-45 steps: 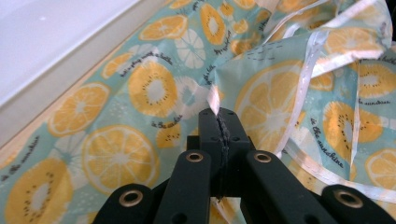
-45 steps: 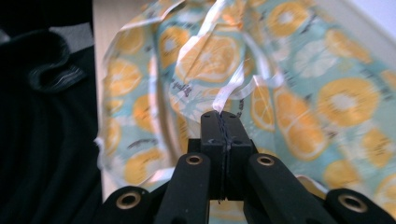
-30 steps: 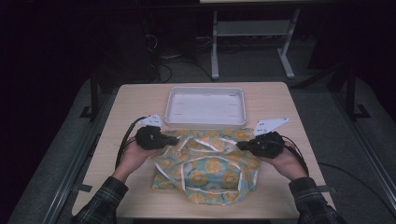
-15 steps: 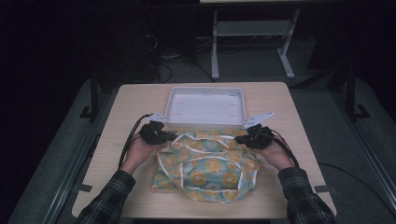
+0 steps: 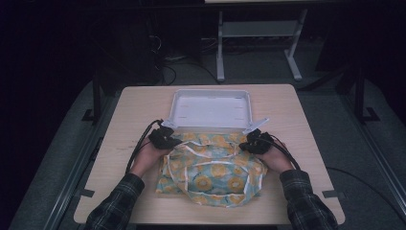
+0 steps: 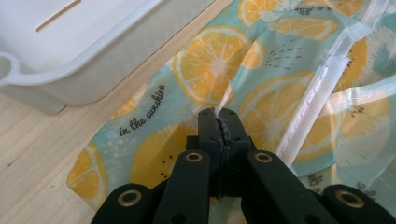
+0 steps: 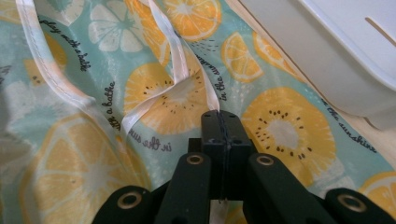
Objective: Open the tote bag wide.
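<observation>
— Where is the cloth to be found?

— The turquoise fabric printed with orange and lemon slices [image 5: 210, 167] is spread, rumpled, on the pale wooden worktop [image 5: 306, 120], its far edge just beside the shallow white plastic tray [image 5: 210, 108].

— And how are the tongs seen to be set?

— The left tongs [image 6: 218, 120] are pressed shut on a thin fold of the fabric near its far left corner. The right tongs [image 7: 219, 122] are likewise clamped together, with a white hemmed edge [image 7: 182, 65] pinched at their tips.

— What step is judged to be in hand?

— A fold or a straightening of the far edge, most likely, since both far corners are held.

— How is it best done?

— Both corners should be lifted evenly and the span between them kept taut, so that creases are drawn out. The tray wall should be avoided, and a thin pinch should be watched for slipping.
</observation>
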Demonstrator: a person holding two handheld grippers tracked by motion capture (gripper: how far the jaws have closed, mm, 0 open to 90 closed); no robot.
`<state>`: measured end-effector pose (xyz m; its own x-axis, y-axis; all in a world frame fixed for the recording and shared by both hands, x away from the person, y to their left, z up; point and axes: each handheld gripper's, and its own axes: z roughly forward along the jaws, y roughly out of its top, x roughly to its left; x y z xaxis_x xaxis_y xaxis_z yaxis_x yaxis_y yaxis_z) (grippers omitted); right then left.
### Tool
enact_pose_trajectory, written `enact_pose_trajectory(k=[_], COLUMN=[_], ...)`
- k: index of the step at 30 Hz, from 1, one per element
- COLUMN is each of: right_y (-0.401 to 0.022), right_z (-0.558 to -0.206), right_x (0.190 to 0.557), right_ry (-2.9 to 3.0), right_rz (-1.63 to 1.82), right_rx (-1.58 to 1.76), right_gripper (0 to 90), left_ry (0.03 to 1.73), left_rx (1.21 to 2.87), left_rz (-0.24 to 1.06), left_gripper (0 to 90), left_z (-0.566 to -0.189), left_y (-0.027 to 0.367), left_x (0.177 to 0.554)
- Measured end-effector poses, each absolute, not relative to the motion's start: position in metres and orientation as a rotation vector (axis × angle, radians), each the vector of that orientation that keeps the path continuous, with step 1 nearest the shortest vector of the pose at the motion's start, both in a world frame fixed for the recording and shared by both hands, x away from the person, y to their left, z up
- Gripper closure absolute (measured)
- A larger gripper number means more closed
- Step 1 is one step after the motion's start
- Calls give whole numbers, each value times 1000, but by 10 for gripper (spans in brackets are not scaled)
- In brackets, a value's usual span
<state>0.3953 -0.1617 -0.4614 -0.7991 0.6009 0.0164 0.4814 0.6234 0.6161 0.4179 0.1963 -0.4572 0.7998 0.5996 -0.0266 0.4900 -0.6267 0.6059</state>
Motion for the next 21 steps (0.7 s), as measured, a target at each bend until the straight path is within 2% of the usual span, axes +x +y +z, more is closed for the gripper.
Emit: enact_pose_trajectory(k=[3,7,10,18,21], right_y=[-162,-168,-173,-182,-183], right_z=[-461,-457,-452,-432,-421], right_x=[395,396,395,388,382], right_ry=[2645,2636,2633,2603,2594], right_rz=[915,973,1018,1087,1109], right_rx=[903,957,986,1020,1018], right_gripper=[819,714,639,491,481], left_ry=[818,847,868,859,847], left_rx=[2364,2320,2263,2174,2172], left_rz=[232,185,171,133,144], left_gripper=[840,668,575,484,449], left_z=[-457,-456,-451,-421,-410], left_y=[198,205,212,237,241], left_x=[418,420,419,413,410])
